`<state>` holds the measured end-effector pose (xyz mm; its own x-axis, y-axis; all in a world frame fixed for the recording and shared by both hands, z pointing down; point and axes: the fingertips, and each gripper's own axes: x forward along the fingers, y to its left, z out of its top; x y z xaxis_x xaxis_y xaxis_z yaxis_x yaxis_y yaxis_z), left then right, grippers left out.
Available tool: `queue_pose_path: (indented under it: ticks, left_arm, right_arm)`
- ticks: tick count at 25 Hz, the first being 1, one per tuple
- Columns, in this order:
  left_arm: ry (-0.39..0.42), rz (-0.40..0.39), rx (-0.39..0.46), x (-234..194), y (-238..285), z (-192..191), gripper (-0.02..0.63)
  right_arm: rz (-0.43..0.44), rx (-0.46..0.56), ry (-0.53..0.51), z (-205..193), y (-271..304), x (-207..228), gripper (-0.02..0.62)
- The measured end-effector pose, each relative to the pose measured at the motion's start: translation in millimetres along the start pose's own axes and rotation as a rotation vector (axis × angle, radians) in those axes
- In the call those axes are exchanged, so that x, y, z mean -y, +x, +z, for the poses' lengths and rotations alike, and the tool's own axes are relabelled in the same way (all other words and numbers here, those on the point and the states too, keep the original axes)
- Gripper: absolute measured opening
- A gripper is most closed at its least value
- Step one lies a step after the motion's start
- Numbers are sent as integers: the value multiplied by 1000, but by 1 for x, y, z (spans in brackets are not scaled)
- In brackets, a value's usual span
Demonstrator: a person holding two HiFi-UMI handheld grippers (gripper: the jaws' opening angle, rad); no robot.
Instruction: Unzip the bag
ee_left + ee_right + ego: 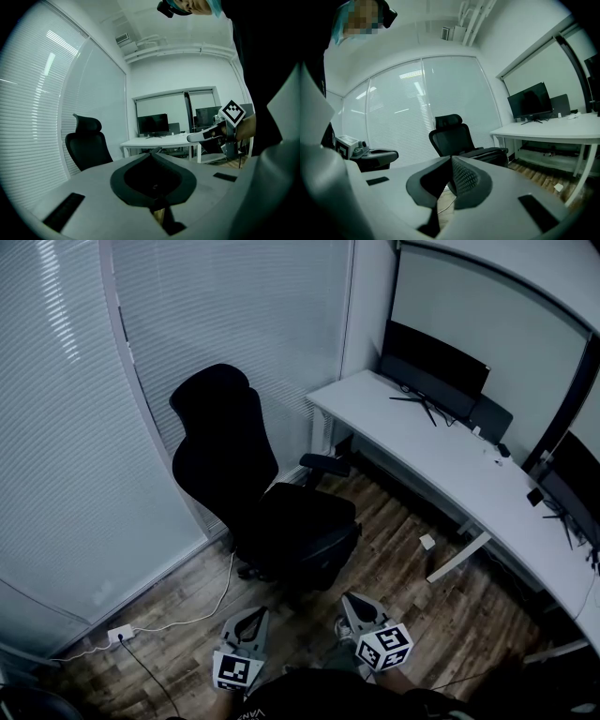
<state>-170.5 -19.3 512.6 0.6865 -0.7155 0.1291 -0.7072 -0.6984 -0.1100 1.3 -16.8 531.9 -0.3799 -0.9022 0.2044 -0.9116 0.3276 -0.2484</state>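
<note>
Well, no bag shows in any view. Your left claw and right claw are both pinched closed, empty, side by side. Chair at twelve o'clock, desk at two. Can't tell which claw is nearer.

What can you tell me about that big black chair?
The black office chair has a tall back with a headrest on top, armrests and a wide padded seat. It stands upright and empty on the wooden floor, close to the blinds and near the end of the white desk.
</note>
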Motion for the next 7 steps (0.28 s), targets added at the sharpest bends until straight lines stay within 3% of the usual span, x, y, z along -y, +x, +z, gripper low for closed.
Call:
queue_pose_path:
  ticks: [7]
  left_arm:
    - [3, -13, -2, 9, 0, 2, 18]
  right_arm:
    - [0, -3, 7, -1, -8, 0, 44]
